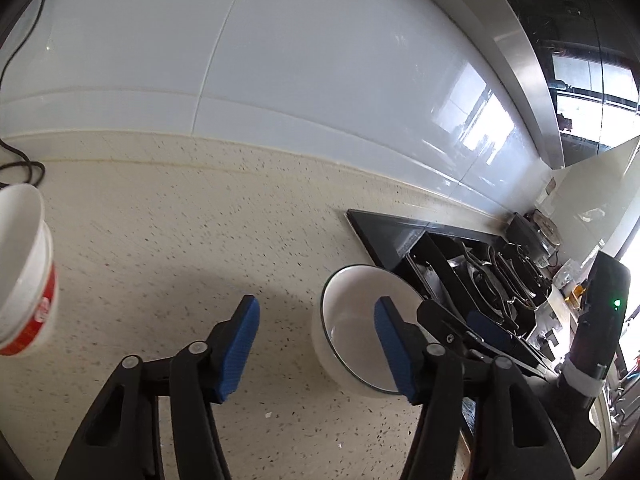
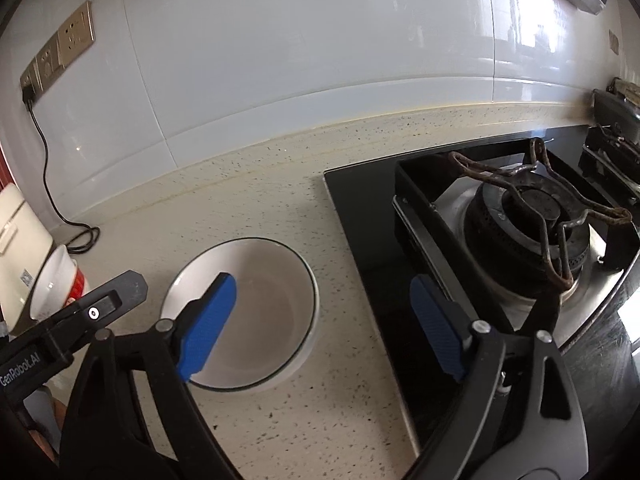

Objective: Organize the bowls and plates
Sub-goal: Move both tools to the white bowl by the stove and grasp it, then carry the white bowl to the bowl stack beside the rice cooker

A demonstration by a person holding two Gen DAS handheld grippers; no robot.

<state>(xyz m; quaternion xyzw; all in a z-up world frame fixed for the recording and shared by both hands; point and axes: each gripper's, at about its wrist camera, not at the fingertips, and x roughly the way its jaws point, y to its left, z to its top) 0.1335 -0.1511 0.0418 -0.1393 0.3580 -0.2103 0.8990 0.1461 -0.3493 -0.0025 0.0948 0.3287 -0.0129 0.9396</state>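
Observation:
A white bowl with a thin dark rim (image 2: pixel 268 300) stands on the speckled counter just left of the stove; it also shows in the left wrist view (image 1: pixel 348 320). My right gripper (image 2: pixel 320 328) is open and empty above the bowl's right side, its left pad (image 2: pixel 208 320) over the bowl. My left gripper (image 1: pixel 316 344) is open and empty, just left of the bowl, its right pad (image 1: pixel 392 344) in front of it. A stack of white bowls with a red band (image 1: pixel 24 272) stands at the far left, also in the right wrist view (image 2: pixel 60 280).
A black gas stove (image 2: pixel 520 216) with a rusty pan support lies right of the bowl. A white tiled wall (image 2: pixel 280 60) backs the speckled counter (image 1: pixel 160 220). A black cable (image 2: pixel 48 168) runs from wall sockets (image 2: pixel 60 52) to the counter. A cream appliance (image 2: pixel 16 232) stands at left.

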